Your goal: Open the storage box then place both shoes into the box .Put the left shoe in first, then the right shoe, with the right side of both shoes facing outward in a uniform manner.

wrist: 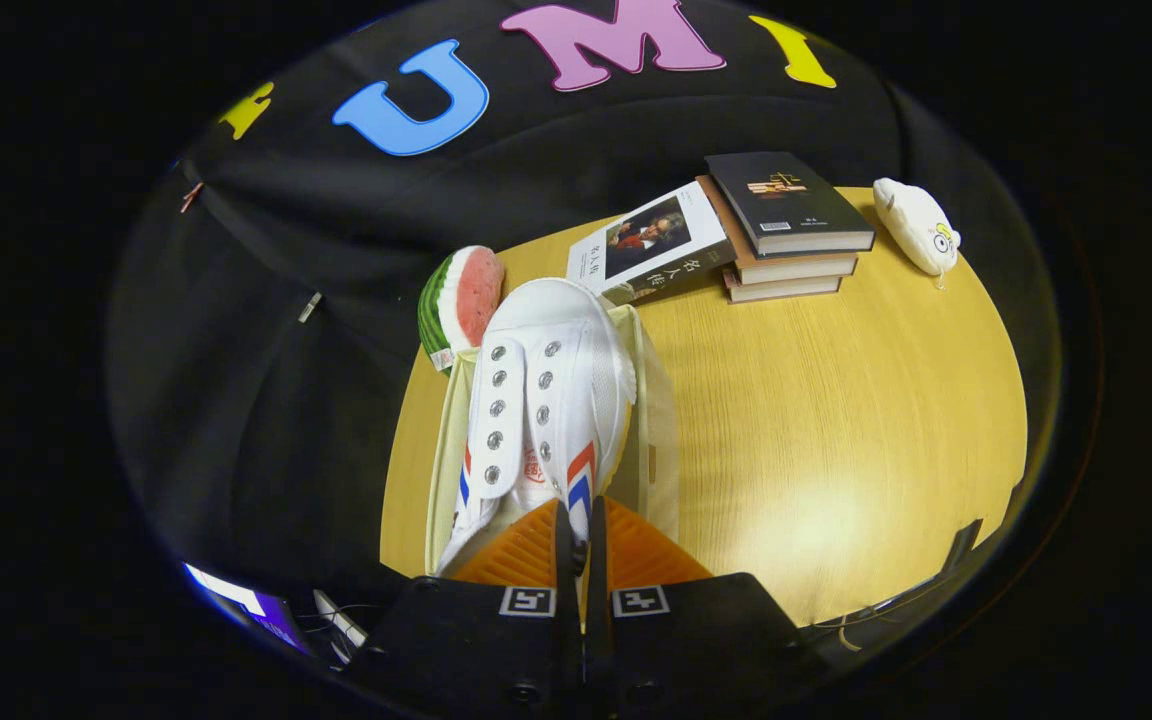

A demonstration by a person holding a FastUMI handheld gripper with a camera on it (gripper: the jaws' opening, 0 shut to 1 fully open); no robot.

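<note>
White shoe [546,400] pinched by tool [581,525], over box [658,420].

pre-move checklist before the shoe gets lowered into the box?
1. Grip: gripper fingers nearly closed, pinching the heel edge of the white sneaker - ok.
2. Storage box open under the shoe - ok.
3. Shoe over the opening, toe pointing away toward the watermelon toy - ok.
4. Which shoe this is, left or right - cannot tell.
5. Other shoe already inside - cannot tell, the held shoe hides the interior.
6. Stacked books and white plush toy stand apart from the box - ok.
</note>
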